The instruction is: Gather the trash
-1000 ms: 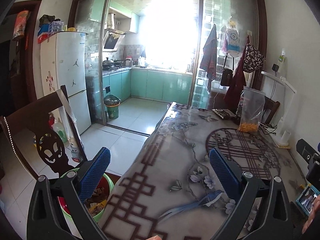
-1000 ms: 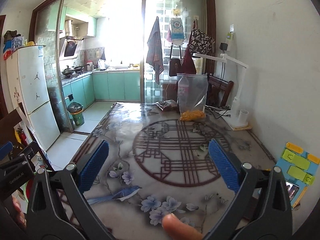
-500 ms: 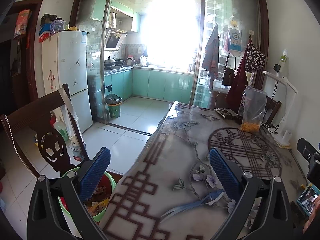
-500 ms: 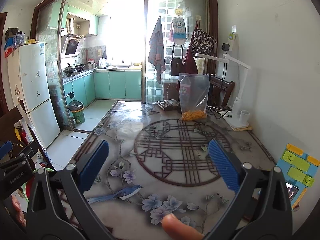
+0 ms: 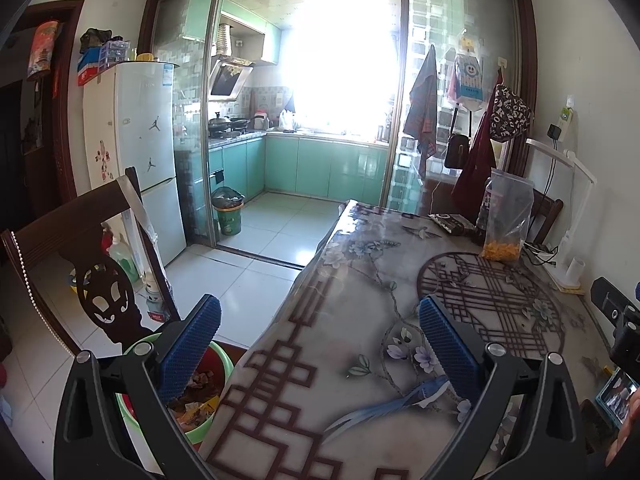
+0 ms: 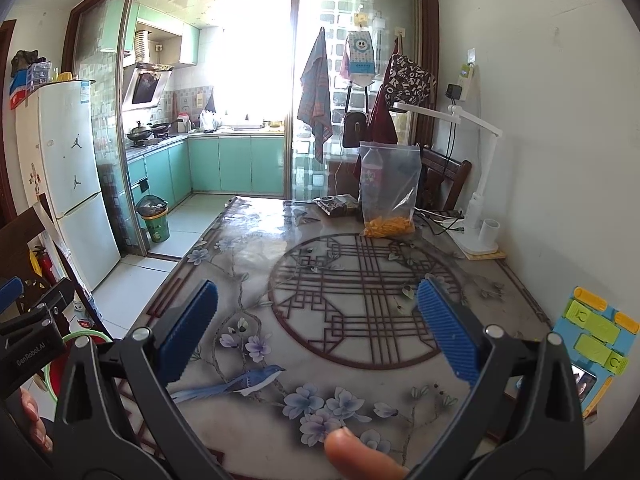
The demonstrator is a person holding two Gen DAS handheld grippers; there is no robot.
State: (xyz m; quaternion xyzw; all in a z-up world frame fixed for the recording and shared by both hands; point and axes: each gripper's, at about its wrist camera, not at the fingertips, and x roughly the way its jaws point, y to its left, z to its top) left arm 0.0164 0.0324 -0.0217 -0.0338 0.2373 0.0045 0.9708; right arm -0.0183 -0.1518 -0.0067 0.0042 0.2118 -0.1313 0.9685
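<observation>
Both grippers stand open above the near end of a patterned table [image 5: 360, 288], with nothing between their blue pads. My left gripper [image 5: 318, 354] hangs over the table's left edge. Below its left finger a green basin [image 5: 218, 360] with a red liner holds scraps on the floor. My right gripper [image 6: 316, 330] hovers over the painted bird and flowers. At the far end lie a dark crumpled wrapper [image 6: 336, 205] and a clear bag [image 6: 390, 188] with orange pieces at its bottom; both also show in the left wrist view, the wrapper [image 5: 452, 222] and the bag [image 5: 506, 216].
A carved wooden chair [image 5: 80, 256] stands left of the table. A white desk lamp [image 6: 476, 184] with cables sits at the back right. A phone on a blue stand [image 6: 592, 340] is at the right edge. A green bin [image 5: 228, 216] stands by the kitchen doorway. A fingertip [image 6: 356, 456] shows at the bottom.
Both views have shifted only a little; the left gripper has drifted slightly. Both grippers remain open and empty.
</observation>
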